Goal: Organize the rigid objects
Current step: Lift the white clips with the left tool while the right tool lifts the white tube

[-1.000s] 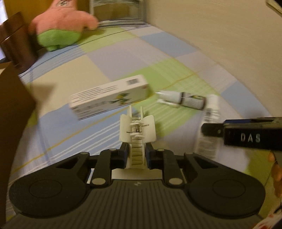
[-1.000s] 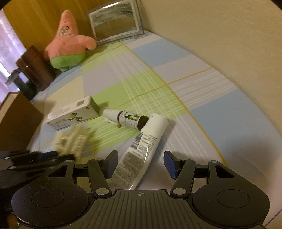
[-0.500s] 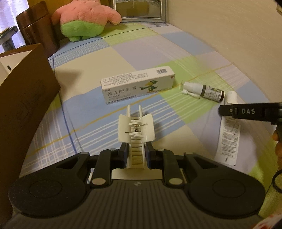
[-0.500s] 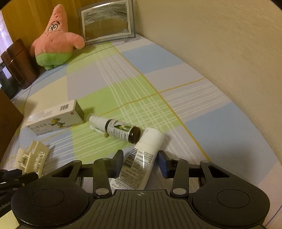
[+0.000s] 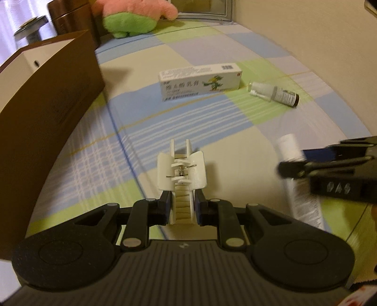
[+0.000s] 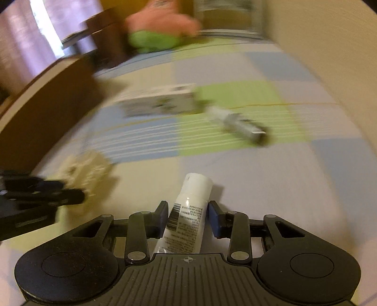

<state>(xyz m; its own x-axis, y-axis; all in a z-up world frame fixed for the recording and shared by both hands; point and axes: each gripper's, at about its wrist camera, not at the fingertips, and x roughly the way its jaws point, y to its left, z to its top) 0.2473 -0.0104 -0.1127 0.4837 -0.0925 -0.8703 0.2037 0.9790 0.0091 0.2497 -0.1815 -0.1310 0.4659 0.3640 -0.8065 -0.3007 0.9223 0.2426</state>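
Observation:
My left gripper point(image 5: 182, 204) is shut on a white hair claw clip point(image 5: 181, 173) and holds it above the checked cloth. My right gripper point(image 6: 188, 215) is shut on a white tube point(image 6: 188, 214) with a barcode, its cap pointing forward; the tube also shows in the left wrist view point(image 5: 299, 188). A white medicine box point(image 5: 200, 82) and a small spray bottle point(image 5: 273, 93) lie further back on the cloth. The box point(image 6: 160, 101) and bottle point(image 6: 240, 124) are blurred in the right wrist view.
A brown cardboard box point(image 5: 44, 113) with a white inner edge stands at the left. A pink and green plush star point(image 5: 132, 16) and a framed picture point(image 5: 205, 9) sit at the back. A beige wall point(image 5: 318, 47) runs along the right.
My right gripper has closed on the tube and lifted it away from the spray bottle, swinging left. My left gripper has moved left toward the brown box with the clip still held.

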